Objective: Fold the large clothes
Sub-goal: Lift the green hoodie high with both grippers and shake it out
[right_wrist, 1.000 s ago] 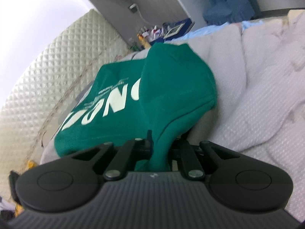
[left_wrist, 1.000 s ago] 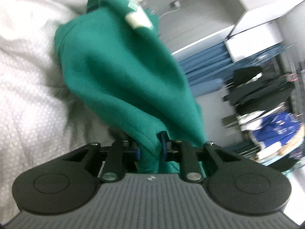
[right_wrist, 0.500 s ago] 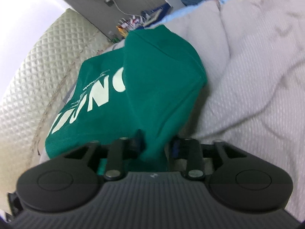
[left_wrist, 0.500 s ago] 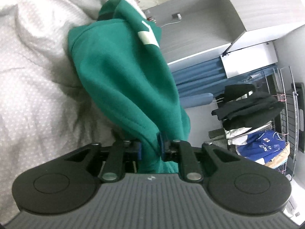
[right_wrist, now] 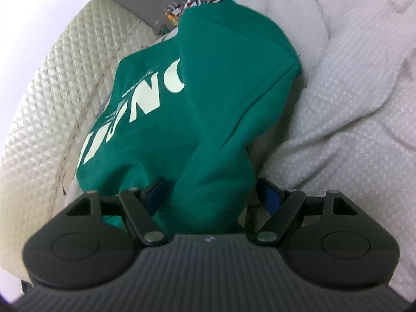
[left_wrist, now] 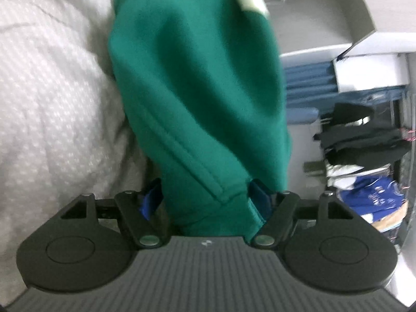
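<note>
Looking from the left side first: the left gripper [left_wrist: 205,200] has its jaws spread wide, blue pads standing off either side of a thick bunch of green sweatshirt [left_wrist: 197,83], so nothing is pinched there. The cloth runs between the fingers and drapes away onto the white bedspread [left_wrist: 52,98]. Far right in that view, dark clothes hang on a rack [left_wrist: 358,140].

Over to the right gripper [right_wrist: 210,192], and it is the same story: jaws apart, the fabric lying loose in the gap, not clamped. From here the sweatshirt [right_wrist: 228,78] sits heaped on the bedspread [right_wrist: 351,104], one layer doubled over the pale lettering [right_wrist: 145,98], with a quilted headboard [right_wrist: 52,91] to the far left.

How will it handle? It looks like soft, thick fleece: floppy, not slippery, likely to slump and hold bulky creases rather than crisp ones. The stitched hem near the left gripper looks the firmest place to take hold, and a matching edge for the right, keeping the layer taut.
</note>
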A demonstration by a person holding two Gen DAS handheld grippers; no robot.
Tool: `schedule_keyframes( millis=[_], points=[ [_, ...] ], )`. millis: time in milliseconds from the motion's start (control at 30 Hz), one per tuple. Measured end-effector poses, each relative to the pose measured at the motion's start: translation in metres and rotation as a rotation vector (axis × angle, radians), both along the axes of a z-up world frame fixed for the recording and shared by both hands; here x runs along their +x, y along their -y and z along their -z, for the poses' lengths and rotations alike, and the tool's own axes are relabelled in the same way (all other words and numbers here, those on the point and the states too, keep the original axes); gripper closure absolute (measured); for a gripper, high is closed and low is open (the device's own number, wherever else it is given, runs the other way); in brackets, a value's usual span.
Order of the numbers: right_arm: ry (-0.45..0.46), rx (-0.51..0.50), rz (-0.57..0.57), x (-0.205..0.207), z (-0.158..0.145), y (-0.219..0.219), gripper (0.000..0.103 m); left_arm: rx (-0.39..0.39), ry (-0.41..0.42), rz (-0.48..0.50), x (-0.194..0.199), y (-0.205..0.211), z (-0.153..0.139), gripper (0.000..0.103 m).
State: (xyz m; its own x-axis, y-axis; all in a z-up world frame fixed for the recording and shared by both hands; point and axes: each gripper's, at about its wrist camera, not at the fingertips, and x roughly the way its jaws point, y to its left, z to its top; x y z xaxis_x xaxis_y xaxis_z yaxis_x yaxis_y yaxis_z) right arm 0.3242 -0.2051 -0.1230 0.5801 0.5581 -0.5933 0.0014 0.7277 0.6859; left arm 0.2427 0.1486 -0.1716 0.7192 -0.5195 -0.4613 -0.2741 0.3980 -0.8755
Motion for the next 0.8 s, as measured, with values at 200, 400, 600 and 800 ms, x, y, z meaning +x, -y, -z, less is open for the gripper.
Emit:
schedule_keyframes(
  millis=[200,400,600,800],
  points=[
    [0.012,0.007,-0.076,0.007,0.004,-0.010,0.070,0.019,0.049,0.059,0.021,0.016,0.001,0.060],
    [0.144,-0.061,-0.128,-0.003,-0.016,-0.022,0.087,0.108,0.204,0.065,0.026,0.025,-0.025,0.089],
    [0.367,0.013,-0.107,-0.039,-0.063,-0.004,0.088,0.099,0.504,0.025,-0.007,0.039,-0.083,0.091],
    [0.542,0.133,-0.101,-0.088,-0.128,0.017,0.088,0.116,0.663,0.005,-0.056,0.043,-0.144,0.091]
  ],
)
